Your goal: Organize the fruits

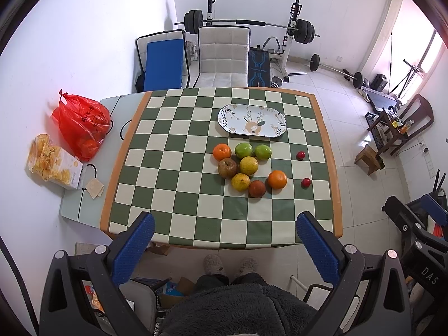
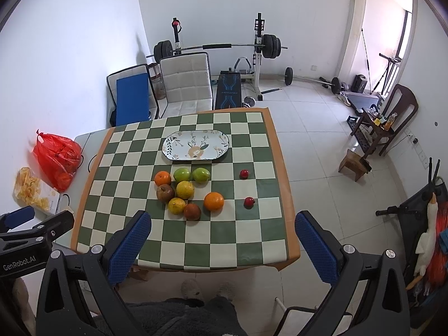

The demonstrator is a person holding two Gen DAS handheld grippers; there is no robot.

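Both the left gripper (image 1: pixel 225 247) and the right gripper (image 2: pixel 222 245) are held spread wide and empty. The fruit cluster (image 2: pixel 184 191) is seen ahead, beyond the fingertips, just short of the plate (image 2: pixel 196 147).

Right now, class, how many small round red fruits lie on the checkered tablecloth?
2. One small round red fruit lies right of the green fruits; the other lies nearer the person, right of the orange. Both are apart from the cluster; none appears hidden.

bright daylight from right window (image 1: pixel 420 56) | glare there | sharp focus | strong fisheye edge warp
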